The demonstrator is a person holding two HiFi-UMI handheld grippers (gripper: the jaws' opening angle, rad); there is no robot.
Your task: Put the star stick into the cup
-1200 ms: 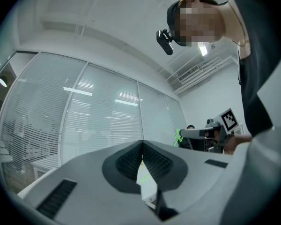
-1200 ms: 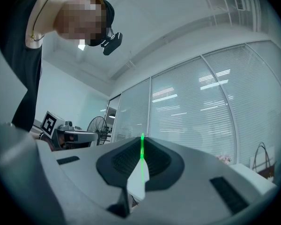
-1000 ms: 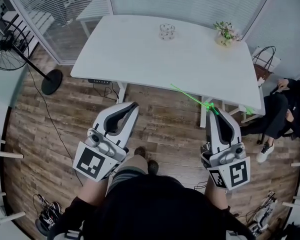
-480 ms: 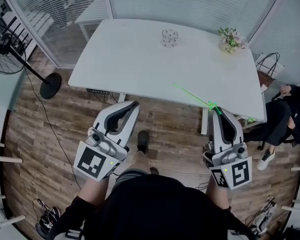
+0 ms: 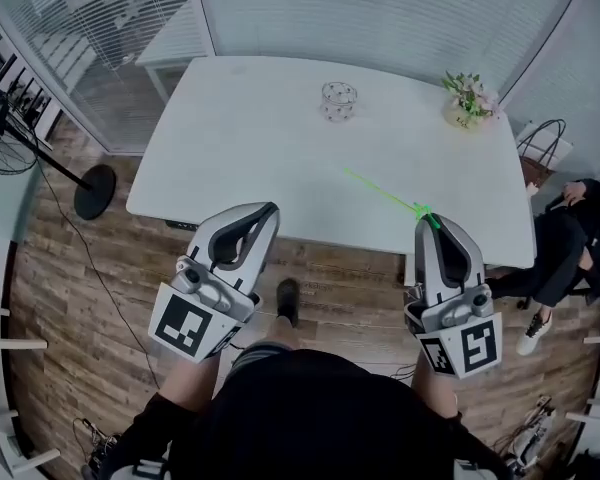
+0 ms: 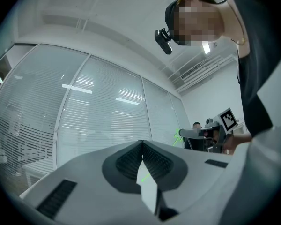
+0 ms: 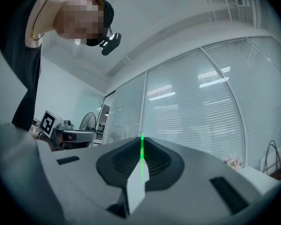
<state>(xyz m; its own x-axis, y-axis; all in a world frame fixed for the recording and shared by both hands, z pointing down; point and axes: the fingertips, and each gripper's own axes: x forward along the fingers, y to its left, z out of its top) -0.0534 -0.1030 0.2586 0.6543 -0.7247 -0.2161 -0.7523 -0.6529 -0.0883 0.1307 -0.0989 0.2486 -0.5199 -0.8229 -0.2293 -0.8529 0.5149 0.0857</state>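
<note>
A thin green star stick (image 5: 385, 195) juts forward and left from my right gripper (image 5: 427, 221), which is shut on its near end just short of the white table (image 5: 240, 118); the rest of the stick hangs over the table's front edge. In the right gripper view the stick (image 7: 141, 159) runs as a green line between the closed pads. A small clear glass cup (image 5: 338, 100) stands at the table's far middle, well beyond the stick's tip. My left gripper (image 5: 267, 211) hovers at the table's front edge, shut with nothing in it; its jaws meet in the left gripper view (image 6: 142, 142).
A small pot of flowers (image 5: 468, 99) stands at the table's far right corner. A seated person (image 5: 570, 238) and a bag (image 5: 540, 150) are right of the table. A floor fan's base (image 5: 95, 190) sits at the left. Glass partitions close off the back.
Both grippers have come forward to the table's front edge, which looms closer. The stick now reaches over the tabletop. Neither gripper's jaws have changed.
</note>
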